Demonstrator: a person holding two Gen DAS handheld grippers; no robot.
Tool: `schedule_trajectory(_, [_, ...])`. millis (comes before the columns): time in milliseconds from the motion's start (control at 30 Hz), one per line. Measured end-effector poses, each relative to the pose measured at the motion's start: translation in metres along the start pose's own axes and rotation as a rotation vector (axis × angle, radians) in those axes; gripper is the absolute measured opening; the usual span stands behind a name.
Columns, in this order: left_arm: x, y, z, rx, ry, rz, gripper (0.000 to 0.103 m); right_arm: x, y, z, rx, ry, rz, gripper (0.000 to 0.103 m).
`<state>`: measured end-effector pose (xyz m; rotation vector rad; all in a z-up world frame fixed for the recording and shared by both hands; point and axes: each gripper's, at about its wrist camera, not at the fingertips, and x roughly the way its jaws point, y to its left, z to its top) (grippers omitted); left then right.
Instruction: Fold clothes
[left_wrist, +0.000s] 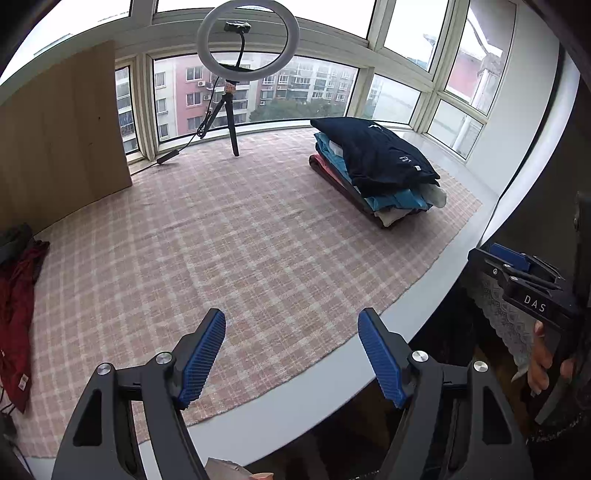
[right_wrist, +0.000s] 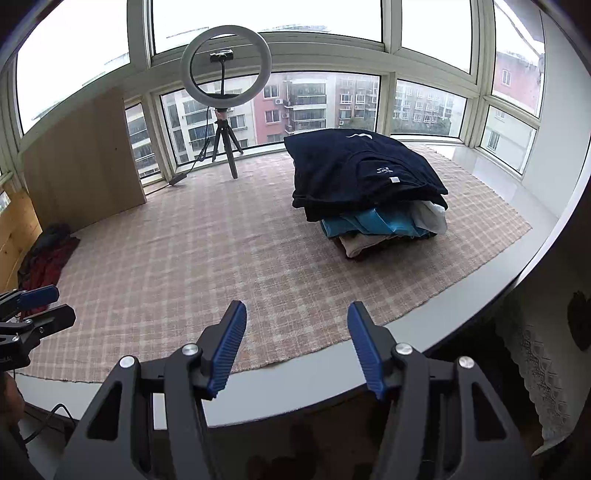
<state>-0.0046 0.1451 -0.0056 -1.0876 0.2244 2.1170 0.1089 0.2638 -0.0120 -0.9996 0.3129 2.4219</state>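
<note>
- Left tool (left_wrist: 291, 325): fingers stood apart, nothing between them, above the near edge of the checked cloth (left_wrist: 221, 229).
- Right tool (right_wrist: 297, 317): fingers apart, empty, above the same edge.
- Pile of folded clothes (right_wrist: 365, 184): on the cloth at the bench's far right, navy garment on top.
- Red garment (left_wrist: 14, 317): unfolded, at the bench's left edge.
- Ring light (right_wrist: 226, 65): on tripod by the window.

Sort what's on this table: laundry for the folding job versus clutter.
Job:
folded stack, navy garment on top
red garment, unfolded, at the left edge
checked cloth as folding surface

Clutter:
ring light on tripod
wooden board
</note>
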Motion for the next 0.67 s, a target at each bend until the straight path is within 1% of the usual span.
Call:
schedule_trajectory(233, [-0.0021, 0.0042, -0.0011, -0.007, -0.009, 0.004, 0.074, -0.0001, 0.0037, -0.001, 0.001, 0.0, -0.01, 0.056])
schedule_trajectory(500, [0.0028, 0.003, -0.0014, -0.011, 0.012, -0.012, 0.074, 0.0015, 0.0029, -0.0016, 0.005, 0.004, -0.013, 0.056])
schedule_trajectory(600, [-0.0002, 0.0009, -0.0013, -0.013, -0.007, -0.019, 0.074, 0.0034, 0.0025, -0.0028, 0.0, 0.01, -0.014, 0.056])
schedule_trajectory(667, [-0.0031, -0.0024, -0.0014, 0.007, -0.022, -0.008, 0.074, 0.0038, 0.0021, -0.0036, 0.0, 0.012, -0.014, 0.056])
